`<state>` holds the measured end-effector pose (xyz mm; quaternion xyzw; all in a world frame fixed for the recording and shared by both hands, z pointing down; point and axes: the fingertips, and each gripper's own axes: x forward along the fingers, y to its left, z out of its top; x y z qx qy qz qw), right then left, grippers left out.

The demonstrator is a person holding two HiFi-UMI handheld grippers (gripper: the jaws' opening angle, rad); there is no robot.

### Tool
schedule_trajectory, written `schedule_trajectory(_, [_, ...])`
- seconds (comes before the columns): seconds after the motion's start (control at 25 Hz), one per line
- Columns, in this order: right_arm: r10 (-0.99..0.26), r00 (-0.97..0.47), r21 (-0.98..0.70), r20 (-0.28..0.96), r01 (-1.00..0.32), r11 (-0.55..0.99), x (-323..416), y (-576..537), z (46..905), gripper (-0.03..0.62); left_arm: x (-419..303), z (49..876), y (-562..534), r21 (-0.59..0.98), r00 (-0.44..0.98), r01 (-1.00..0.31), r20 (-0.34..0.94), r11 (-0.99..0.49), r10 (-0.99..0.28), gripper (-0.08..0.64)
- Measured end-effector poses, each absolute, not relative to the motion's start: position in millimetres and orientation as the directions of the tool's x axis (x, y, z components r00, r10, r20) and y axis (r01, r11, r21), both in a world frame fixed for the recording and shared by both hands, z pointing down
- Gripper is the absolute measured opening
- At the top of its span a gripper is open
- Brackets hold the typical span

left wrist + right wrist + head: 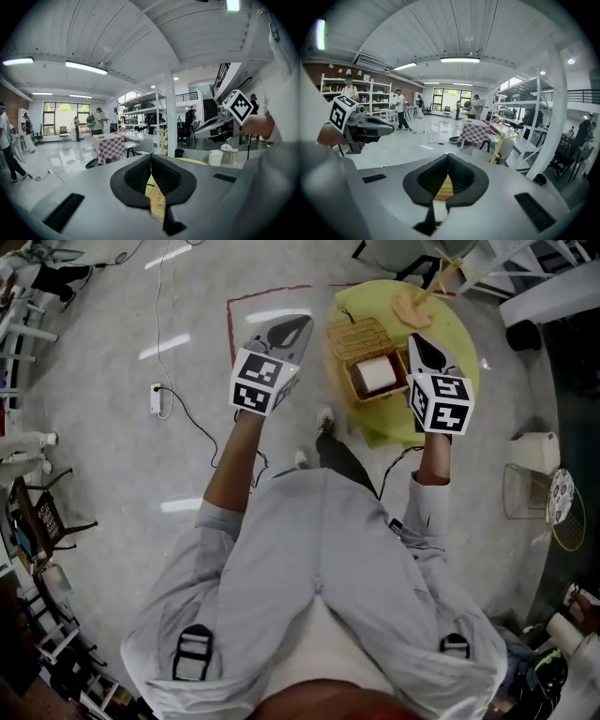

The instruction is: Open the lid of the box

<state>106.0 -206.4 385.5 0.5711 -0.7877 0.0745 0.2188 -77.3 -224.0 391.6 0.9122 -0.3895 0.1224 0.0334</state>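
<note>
Claws, two: left claw [301, 325] and right claw [418, 340] both clenched empty; one wicker box [353, 381] open, one lid [355, 337] beside.

A round yellow-green counter [461, 334] stands on the grey polished floor [112, 456], beside a red tape outline [267, 292]. A white power strip [156, 397] lies well apart. Farther off — a red-checked, cloth-covered table [474, 132].
</note>
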Motion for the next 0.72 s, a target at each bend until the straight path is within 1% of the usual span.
schedule_trajectory(0.24, [-0.903, -0.256, 0.161, 0.346, -0.931, 0.326, 99.8, -170.5, 345.4, 0.023, -81.5, 360.0, -194.7, -0.087, 0.685, -0.699, 0.200, -0.709, -0.700, 0.029])
schedule_trajectory(0.36, [-0.913, -0.262, 0.184, 0.313, -0.926, 0.329, 95.7, -154.9, 326.9, 0.023, -80.0, 339.5, -176.7, -0.149, 0.702, -0.679, 0.154, -0.719, -0.695, 0.029])
schedule_trajectory(0.48, [-0.920, -0.270, 0.199, 0.284, -0.922, 0.332, 93.9, -140.5, 311.2, 0.023, -78.9, 321.4, -162.9, -0.160, 0.709, -0.679, 0.111, -0.717, -0.696, 0.029])
schedule_trajectory(0.72, [-0.923, -0.296, 0.229, 0.246, -0.908, 0.352, 81.6, -115.3, 288.8, 0.023, -78.2, 301.0, -142.9, -0.192, 0.721, -0.663, 0.100, -0.724, -0.686, 0.029])
